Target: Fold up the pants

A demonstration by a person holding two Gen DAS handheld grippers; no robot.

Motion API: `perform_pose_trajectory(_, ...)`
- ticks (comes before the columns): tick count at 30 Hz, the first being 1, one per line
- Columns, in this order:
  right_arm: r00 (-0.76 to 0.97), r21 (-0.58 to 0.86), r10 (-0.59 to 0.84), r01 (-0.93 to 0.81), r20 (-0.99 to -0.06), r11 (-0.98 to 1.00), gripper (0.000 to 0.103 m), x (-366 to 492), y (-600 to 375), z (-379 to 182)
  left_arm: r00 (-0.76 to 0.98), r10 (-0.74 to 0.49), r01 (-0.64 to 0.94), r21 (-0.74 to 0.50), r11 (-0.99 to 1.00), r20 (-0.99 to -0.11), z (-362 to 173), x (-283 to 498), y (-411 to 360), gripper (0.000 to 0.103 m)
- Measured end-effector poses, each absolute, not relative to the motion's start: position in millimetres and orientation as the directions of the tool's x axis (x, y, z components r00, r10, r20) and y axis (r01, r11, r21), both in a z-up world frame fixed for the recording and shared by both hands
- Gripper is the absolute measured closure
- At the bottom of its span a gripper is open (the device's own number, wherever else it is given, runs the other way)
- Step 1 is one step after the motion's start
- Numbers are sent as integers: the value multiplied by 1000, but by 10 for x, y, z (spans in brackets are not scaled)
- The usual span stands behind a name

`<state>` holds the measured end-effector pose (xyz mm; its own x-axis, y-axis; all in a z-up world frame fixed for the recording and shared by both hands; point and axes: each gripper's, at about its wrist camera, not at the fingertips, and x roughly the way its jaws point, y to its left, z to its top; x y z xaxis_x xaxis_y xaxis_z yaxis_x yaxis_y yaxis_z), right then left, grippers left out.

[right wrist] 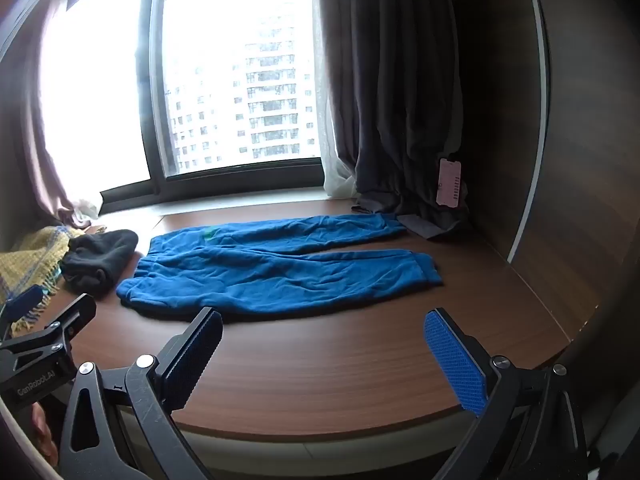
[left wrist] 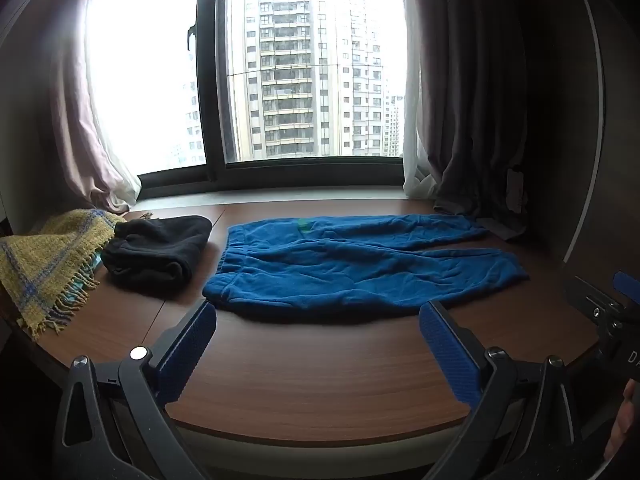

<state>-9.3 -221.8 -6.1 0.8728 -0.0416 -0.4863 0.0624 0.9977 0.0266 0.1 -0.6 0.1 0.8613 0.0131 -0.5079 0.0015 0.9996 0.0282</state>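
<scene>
The left gripper [left wrist: 320, 320] is held with its fingers spread wide and nothing between them; the ribbed blue pads [left wrist: 191, 344] are clear of the cloth, tilted down over bare wood. The right gripper [right wrist: 324, 328] is likewise spread and empty, its textured pads [right wrist: 454, 360] hanging above the tabletop [right wrist: 320, 360].

Just beyond both sets of fingertips the blue pants [left wrist: 352, 268] are laid flat, waistband toward the left fingers' side, the two legs running out to the right with a narrow gap between them. Nothing is folded yet, so the step in hand is judged to be the first grasp. It would be done well if the near edge were pinched at two well-separated places, one by the waistband and one by the near cuff, and both layers were taken together so that the near leg can be carried over onto the far one without bunching.

The cloth looks soft, fleecy and creased, likely to sag between grips. Left of the fingers, a folded black garment [left wrist: 158, 252] and a fringed yellow woven blanket [left wrist: 48, 264] are seen; the wood is smooth and dark.
</scene>
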Motion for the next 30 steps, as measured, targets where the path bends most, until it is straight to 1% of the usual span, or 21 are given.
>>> perform_pose_trajectory(13, 876, 27, -41, 61, -480, 998, 1, -70, -2314, -49, 873, -6, 17, 19, 1000, -487, 25, 16, 41, 0)
perform_pose_trajectory(30, 876, 16, -35, 48, -481, 999, 1, 20, -2202, -30, 874, 0, 5, 8, 1000, -485, 80, 44, 21, 0)
